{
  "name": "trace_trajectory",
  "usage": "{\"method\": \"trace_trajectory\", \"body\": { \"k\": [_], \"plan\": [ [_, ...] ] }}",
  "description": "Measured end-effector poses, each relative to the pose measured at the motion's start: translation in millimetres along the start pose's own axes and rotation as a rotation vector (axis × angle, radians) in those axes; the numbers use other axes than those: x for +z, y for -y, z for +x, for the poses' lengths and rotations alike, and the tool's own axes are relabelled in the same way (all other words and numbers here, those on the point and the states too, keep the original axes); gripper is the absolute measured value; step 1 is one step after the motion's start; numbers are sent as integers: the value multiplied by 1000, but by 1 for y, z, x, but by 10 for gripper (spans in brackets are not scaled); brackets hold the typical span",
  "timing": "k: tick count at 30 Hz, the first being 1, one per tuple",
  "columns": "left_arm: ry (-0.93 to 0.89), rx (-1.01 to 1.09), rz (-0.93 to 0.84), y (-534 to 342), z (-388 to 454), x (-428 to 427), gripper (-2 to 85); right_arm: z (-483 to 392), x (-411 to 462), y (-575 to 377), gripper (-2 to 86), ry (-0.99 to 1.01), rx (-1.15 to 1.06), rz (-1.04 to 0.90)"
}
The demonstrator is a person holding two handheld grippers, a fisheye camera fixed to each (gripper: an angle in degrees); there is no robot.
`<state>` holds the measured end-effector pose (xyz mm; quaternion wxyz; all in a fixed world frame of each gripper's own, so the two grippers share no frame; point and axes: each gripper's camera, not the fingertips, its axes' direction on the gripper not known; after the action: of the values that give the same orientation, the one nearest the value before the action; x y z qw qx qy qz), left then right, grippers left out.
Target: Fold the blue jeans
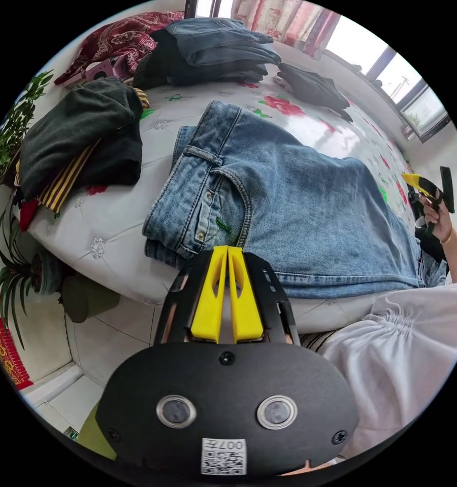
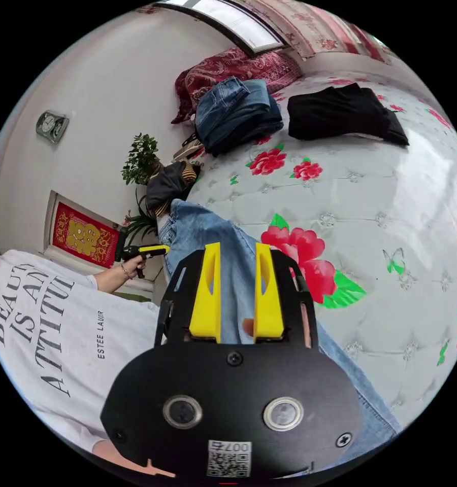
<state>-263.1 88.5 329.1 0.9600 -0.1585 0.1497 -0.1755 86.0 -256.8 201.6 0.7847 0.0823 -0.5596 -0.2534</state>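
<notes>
Light blue jeans [image 1: 299, 203] lie flat on the flowered bed cover [image 1: 111, 228], folded lengthwise, with the waistband and pocket toward the near edge. My left gripper [image 1: 227, 248] has its yellow jaws pressed together, and their tips hover at the jeans' near edge with no cloth between them. The right gripper view shows the left gripper [image 2: 155, 249] in a hand beside the waist end. My right gripper [image 2: 237, 247] is open above a jeans leg [image 2: 203, 228]. It also appears far right in the left gripper view, the right gripper [image 1: 426, 187] held by a hand.
A stack of folded jeans [image 1: 223, 45] and a black garment [image 1: 312, 89] sit at the far side of the bed. A dark pile with a striped piece [image 1: 81, 137] lies left. Potted plants [image 1: 15, 132] stand beside the bed. A person's white shirt [image 1: 406, 345] is close by.
</notes>
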Motion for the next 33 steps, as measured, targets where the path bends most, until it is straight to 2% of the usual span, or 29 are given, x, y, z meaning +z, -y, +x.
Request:
{"method": "trace_trajectory", "body": {
  "k": [6, 8, 11, 15, 17, 23, 30, 31, 33],
  "plan": [
    [-49, -37, 39, -8, -20, 0, -10, 60, 72, 78, 91, 212, 31, -249],
    [-54, -40, 38, -8, -25, 0, -10, 70, 102, 87, 89, 321, 20, -480],
    [-47, -41, 34, -7, -27, 0, -10, 74, 109, 94, 85, 416, 15, -606],
    [-70, -82, 46, -9, -36, 0, -10, 97, 108, 118, 82, 486, 149, -555],
    [-76, -91, 45, -8, -39, 0, -10, 118, 117, 137, 79, 547, 287, -496],
    [-64, -87, 46, -9, -41, -1, -10, 131, 171, 157, 37, 619, 531, -621],
    [-82, -88, 52, -9, -46, -1, -9, 153, 138, 152, 2, 655, 676, -274],
    [-80, -86, 52, -9, -46, -2, -9, 150, 133, 153, 1, 597, 659, -261],
    [-80, -87, 53, -9, -47, -2, -9, 146, 108, 150, 2, 449, 664, -107]
  ]
}}
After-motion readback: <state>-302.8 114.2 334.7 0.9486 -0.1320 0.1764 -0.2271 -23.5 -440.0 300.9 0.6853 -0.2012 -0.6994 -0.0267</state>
